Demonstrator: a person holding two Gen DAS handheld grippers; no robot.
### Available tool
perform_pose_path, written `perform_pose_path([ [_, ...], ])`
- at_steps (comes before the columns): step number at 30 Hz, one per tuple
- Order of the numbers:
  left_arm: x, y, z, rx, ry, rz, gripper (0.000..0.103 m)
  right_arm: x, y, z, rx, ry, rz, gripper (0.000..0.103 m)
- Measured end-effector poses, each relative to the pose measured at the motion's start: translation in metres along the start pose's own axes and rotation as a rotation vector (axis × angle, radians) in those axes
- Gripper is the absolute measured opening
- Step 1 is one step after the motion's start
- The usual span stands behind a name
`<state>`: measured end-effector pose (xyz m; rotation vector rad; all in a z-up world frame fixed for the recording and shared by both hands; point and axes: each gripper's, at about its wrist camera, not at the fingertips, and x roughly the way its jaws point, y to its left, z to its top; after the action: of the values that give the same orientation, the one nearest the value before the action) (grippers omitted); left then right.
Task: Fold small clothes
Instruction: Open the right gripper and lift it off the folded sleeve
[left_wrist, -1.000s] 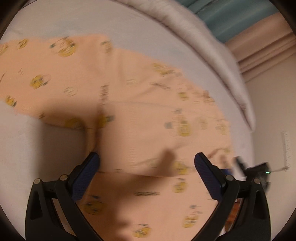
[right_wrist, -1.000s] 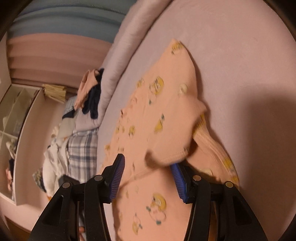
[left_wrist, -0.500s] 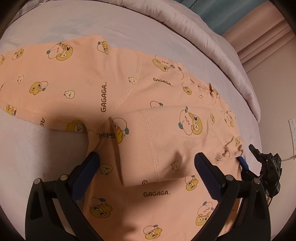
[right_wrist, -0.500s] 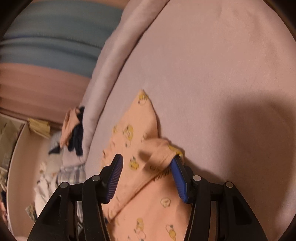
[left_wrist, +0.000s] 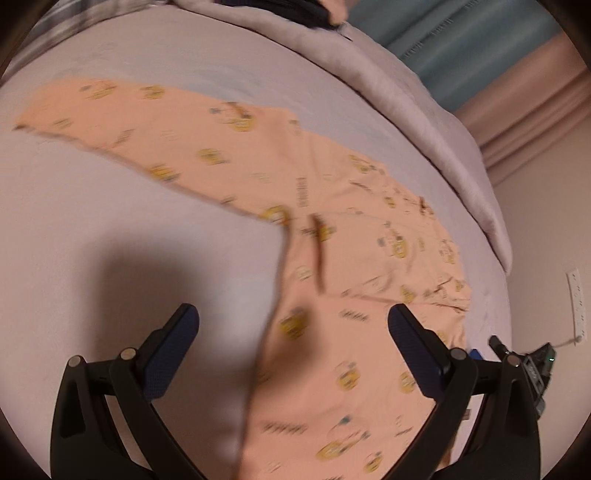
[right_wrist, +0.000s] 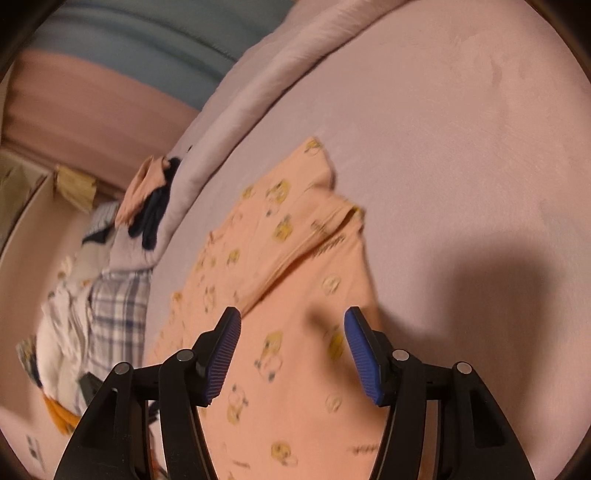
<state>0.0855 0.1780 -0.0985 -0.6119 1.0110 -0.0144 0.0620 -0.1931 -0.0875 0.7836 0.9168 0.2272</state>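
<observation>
Right now both tools are hovering above a bed (left_wrist: 110, 229) covered in a pale sheet, where a peach garment (left_wrist: 332, 258) printed with small yellow cartoon figures is lying mostly flat. In the left wrist view one long part of it is stretching away toward the far left while the wider body is spreading under and ahead of the left gripper (left_wrist: 293, 325), whose fingers are standing wide apart with nothing between them. In the right wrist view the right gripper (right_wrist: 292, 332) is likewise gaping, its blue ribbed pads empty, poised over the near part of the cloth; a flap is already lying doubled over the body just beyond it.

Judging by how it is draping and creasing, the fabric is looking thin, soft and light, probably a stretchy knit, so it is likely going to sag and slip out of shape when lifted by one spot. Taking hold at a hem or seam edge, pinching both layers near a corner, seems the safer choice.

Dark lettering is repeating across the print, but motion blur is making it unreadable. A heap of other clothes (right_wrist: 110, 280) is sitting beyond the bed's rolled duvet (right_wrist: 258, 92).
</observation>
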Motion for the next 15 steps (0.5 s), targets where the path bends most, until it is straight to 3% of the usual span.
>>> perform_pose_path([
  [8,-0.034,0.028,-0.026,-0.039,-0.042,0.047,0.102,0.014,0.049,-0.024,-0.203,0.059,-0.029,0.059],
  [15,-0.05,0.037,-0.033,-0.038,-0.06,0.045,0.102,0.032,0.09,-0.051,-0.368,0.116,-0.04,0.06],
])
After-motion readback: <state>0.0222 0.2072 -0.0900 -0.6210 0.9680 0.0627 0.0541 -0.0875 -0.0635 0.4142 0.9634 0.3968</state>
